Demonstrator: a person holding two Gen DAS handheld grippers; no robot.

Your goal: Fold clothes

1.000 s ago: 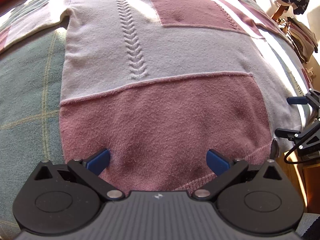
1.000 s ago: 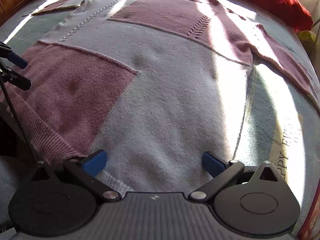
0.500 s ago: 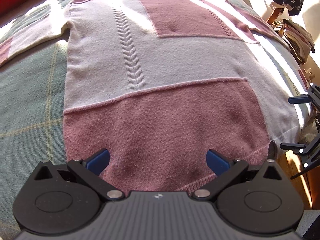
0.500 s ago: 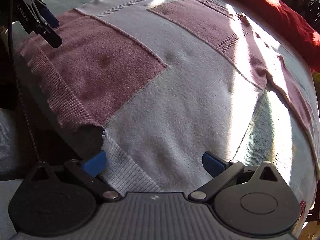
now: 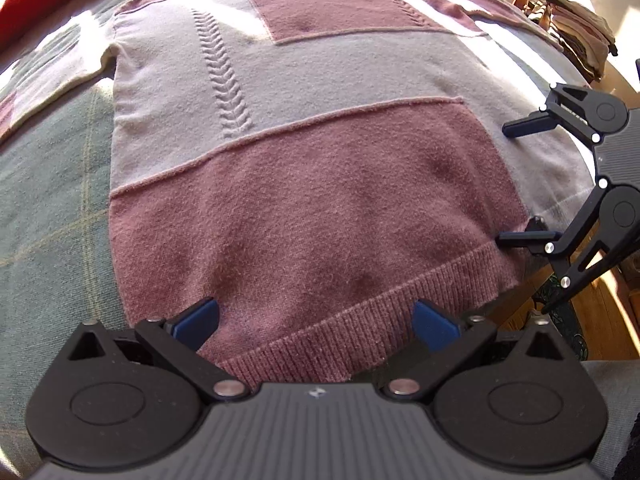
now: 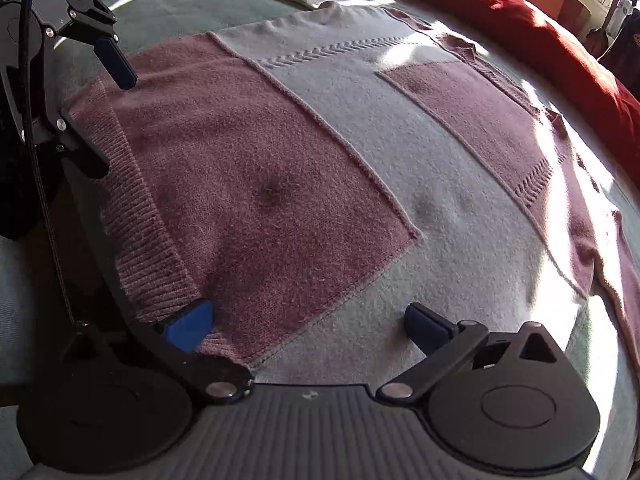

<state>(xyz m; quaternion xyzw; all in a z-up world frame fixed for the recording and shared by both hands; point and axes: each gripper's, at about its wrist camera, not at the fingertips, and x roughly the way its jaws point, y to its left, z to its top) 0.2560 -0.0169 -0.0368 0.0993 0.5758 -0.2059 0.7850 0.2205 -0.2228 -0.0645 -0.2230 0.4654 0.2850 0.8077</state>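
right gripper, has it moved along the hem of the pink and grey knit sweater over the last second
Yes. The right gripper has shifted left along the pink and grey knit sweater hem: its fingers now straddle the pink-grey seam.

A pink-and-grey patchwork sweater (image 5: 304, 152) lies spread flat, front up, ribbed hem (image 5: 360, 340) nearest the camera.

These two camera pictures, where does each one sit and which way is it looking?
Left wrist view: sits on the left gripper, looking along its open fingers up the sweater from its hem; the right gripper shows at the right edge.
Right wrist view: sits on the right gripper, looking across the sweater; the left gripper shows at upper left.
Shared: the sweater, and each other's gripper.
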